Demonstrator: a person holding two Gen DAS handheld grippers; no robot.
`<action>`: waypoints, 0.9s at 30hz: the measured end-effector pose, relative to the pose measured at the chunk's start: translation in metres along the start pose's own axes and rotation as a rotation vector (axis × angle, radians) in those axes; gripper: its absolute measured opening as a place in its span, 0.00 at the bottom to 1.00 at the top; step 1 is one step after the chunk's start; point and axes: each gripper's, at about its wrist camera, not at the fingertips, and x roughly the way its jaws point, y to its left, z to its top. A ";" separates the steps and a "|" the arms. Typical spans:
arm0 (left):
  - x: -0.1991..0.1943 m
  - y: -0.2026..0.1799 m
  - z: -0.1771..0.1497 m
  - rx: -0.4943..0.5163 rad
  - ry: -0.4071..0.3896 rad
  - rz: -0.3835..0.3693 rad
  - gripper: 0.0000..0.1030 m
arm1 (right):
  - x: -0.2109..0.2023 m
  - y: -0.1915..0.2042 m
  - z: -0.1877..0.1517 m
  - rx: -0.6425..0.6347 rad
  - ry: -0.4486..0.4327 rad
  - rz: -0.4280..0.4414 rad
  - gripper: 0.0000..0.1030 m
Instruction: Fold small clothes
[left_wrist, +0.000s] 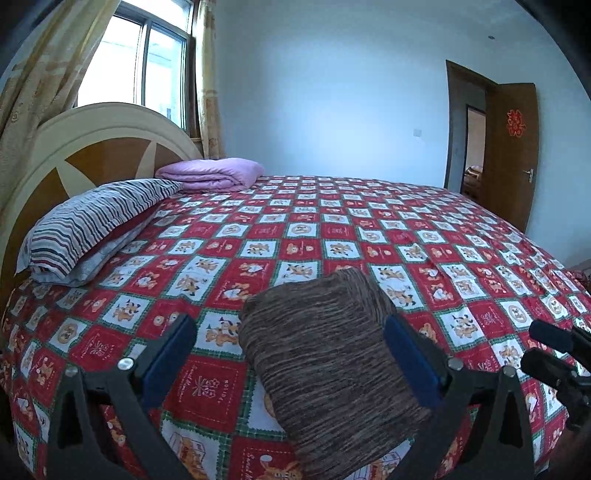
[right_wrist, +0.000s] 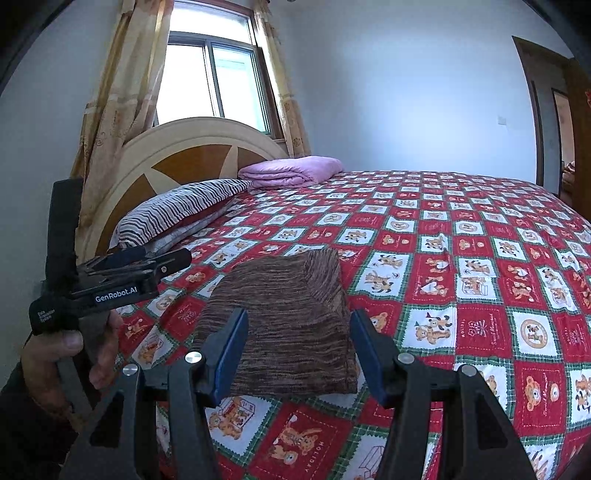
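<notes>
A brown striped knit garment (left_wrist: 328, 365) lies folded into a compact rectangle on the red and white checked bedspread (left_wrist: 332, 229); it also shows in the right wrist view (right_wrist: 291, 317). My left gripper (left_wrist: 291, 343) is open, its blue-padded fingers wide apart just above the garment, holding nothing. My right gripper (right_wrist: 299, 347) is open too, its fingers spread at the near edge of the garment, empty. The left gripper also appears at the left of the right wrist view (right_wrist: 147, 266), held in a hand. The right gripper's tips show at the right edge of the left wrist view (left_wrist: 554, 350).
A striped pillow (left_wrist: 92, 225) and a folded purple blanket (left_wrist: 214, 173) lie by the round headboard (left_wrist: 103, 147). A curtained window (left_wrist: 147, 70) is behind it. An open brown door (left_wrist: 509, 147) stands at the far right. The bedspread (right_wrist: 480, 258) stretches right.
</notes>
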 end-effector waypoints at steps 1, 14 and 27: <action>0.000 0.000 0.000 -0.002 0.002 -0.001 1.00 | 0.000 0.001 0.000 -0.001 0.000 0.002 0.57; 0.003 0.000 -0.001 0.003 0.023 -0.004 1.00 | -0.006 0.007 0.000 -0.018 -0.016 0.001 0.57; -0.004 -0.014 0.002 0.057 -0.008 0.000 1.00 | -0.013 0.007 0.003 -0.025 -0.054 -0.010 0.57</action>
